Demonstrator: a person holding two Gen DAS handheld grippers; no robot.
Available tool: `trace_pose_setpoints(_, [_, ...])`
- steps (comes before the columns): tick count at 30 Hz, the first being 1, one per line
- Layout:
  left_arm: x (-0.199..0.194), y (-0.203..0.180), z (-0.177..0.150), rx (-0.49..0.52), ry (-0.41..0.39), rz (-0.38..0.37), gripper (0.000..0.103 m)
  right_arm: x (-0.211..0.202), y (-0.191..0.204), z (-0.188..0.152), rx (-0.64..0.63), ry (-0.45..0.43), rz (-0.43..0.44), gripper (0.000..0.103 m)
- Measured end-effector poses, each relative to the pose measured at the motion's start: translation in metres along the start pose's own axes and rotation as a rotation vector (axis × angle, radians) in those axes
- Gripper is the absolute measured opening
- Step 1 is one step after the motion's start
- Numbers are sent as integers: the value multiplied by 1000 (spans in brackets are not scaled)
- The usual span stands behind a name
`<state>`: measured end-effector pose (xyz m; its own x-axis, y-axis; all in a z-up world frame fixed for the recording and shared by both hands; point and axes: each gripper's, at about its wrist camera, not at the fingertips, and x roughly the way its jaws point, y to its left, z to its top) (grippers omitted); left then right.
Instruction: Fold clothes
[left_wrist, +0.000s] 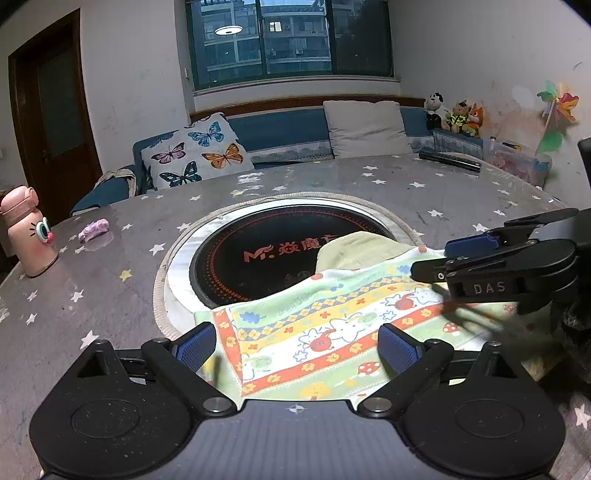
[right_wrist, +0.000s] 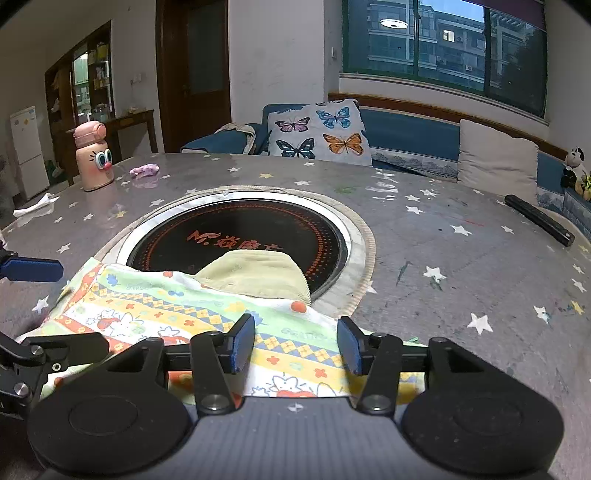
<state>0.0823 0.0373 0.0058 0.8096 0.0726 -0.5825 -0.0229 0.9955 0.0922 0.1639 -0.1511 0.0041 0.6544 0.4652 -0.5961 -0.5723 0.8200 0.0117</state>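
Both grippers open, nothing held.

Garment: small patterned cotton piece, green/yellow/orange bands with rabbit and mushroom prints (left_wrist: 325, 332), lying flat on the grey star-print round desk (left_wrist: 110, 266), near edge toward the person. Far part, a plain pale-yellow flap (right_wrist: 255, 273), overlaps the black round induction hob (right_wrist: 236, 236) recessed in the desk centre.

Left gripper (left_wrist: 297, 345): fingers wide apart, low over the near-left part of the cloth. The left blue pad (left_wrist: 195, 345) sits at or just past the cloth's left edge, the right one over the printed bands. Can't tell whether the pads touch fabric.

Right gripper (right_wrist: 295, 345): fingers spread somewhat less wide, straddling the near-right part of the cloth; the right corner lies just beside its right finger.

Key relation: cloth's long axis runs left-right, across both finger directions. Each gripper is nearest its own near corner, with the rest of the cloth straight ahead. My read: pre-grasp for a near-to-far fold, each side pinching the hem below it. Left needs a slight shift inward to get both pads around the edge.

Risk: pinching only the top layer.
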Motion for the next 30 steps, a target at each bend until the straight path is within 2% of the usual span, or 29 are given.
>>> trace_pose_setpoints(10, [-3,6,-6,-22,6,11,103,-5,-2,-1,8,-8,-5,53])
trace_pose_setpoints(13, [-5,6,-7,-23,7,7,103,-7,-1,-1,13,-10,-5,54])
trace_pose_setpoints(15, [-5,6,-9,-25,10,8,103,-8,0,-2,12,-12,-5,61])
trace_pose_setpoints(30, [-9,17,-15,-59,26,37,103,-25,15,-8,-35,-14,29,65])
